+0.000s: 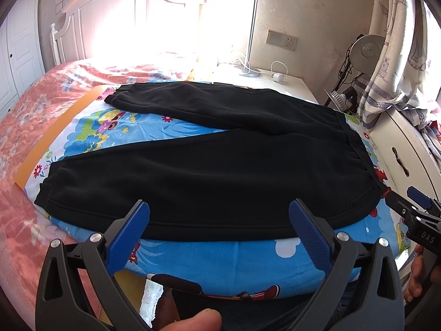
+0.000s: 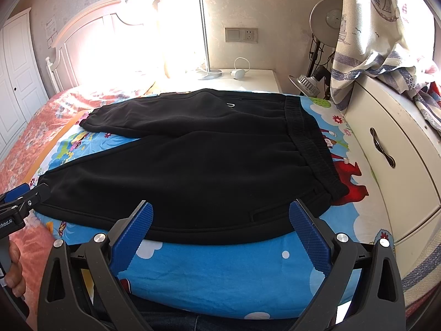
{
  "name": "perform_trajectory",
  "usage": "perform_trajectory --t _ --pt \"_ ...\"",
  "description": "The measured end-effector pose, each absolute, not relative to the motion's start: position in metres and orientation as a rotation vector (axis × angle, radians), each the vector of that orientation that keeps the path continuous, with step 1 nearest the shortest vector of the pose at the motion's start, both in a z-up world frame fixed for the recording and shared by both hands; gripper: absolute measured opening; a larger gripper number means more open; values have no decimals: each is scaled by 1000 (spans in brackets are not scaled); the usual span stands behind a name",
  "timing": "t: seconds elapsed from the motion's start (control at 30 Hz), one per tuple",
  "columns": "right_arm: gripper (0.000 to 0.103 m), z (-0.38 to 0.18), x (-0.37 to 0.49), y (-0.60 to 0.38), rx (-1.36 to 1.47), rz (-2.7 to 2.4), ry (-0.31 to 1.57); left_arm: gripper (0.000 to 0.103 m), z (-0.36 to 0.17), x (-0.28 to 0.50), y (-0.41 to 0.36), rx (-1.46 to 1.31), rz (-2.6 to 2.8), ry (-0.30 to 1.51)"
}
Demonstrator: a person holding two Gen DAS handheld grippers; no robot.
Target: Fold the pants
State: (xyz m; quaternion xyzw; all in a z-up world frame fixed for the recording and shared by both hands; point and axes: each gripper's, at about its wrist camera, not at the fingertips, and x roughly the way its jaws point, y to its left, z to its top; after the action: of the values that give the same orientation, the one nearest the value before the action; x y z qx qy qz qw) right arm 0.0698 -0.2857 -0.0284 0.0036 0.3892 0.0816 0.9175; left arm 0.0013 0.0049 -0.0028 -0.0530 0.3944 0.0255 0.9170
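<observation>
Black fleece pants [image 1: 215, 171] lie flat on a blue cartoon sheet [image 1: 220, 259] on the bed, legs spread to the left, elastic waistband [image 2: 311, 149] to the right. My left gripper [image 1: 219, 209] is open and empty, hovering over the near edge of the near leg. My right gripper [image 2: 220, 212] is open and empty, over the near edge by the hip pocket slit [image 2: 273, 212]. The right gripper also shows at the right edge of the left wrist view [image 1: 399, 201]; the left gripper shows at the left edge of the right wrist view [image 2: 27, 195].
A pink floral bedspread [image 1: 33, 110] covers the bed on the left. A white nightstand [image 2: 248, 80] with a lamp base and cable stands behind. A white cabinet [image 2: 391, 165] draped with cloth is close on the right. A desk lamp [image 2: 325, 19] stands in the corner.
</observation>
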Motion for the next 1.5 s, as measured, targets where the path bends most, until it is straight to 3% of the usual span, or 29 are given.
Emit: perform_trajectory --t 1.5 --pt "96 -31 72 -287 8 169 806 101 -5 2 7 -113 56 814"
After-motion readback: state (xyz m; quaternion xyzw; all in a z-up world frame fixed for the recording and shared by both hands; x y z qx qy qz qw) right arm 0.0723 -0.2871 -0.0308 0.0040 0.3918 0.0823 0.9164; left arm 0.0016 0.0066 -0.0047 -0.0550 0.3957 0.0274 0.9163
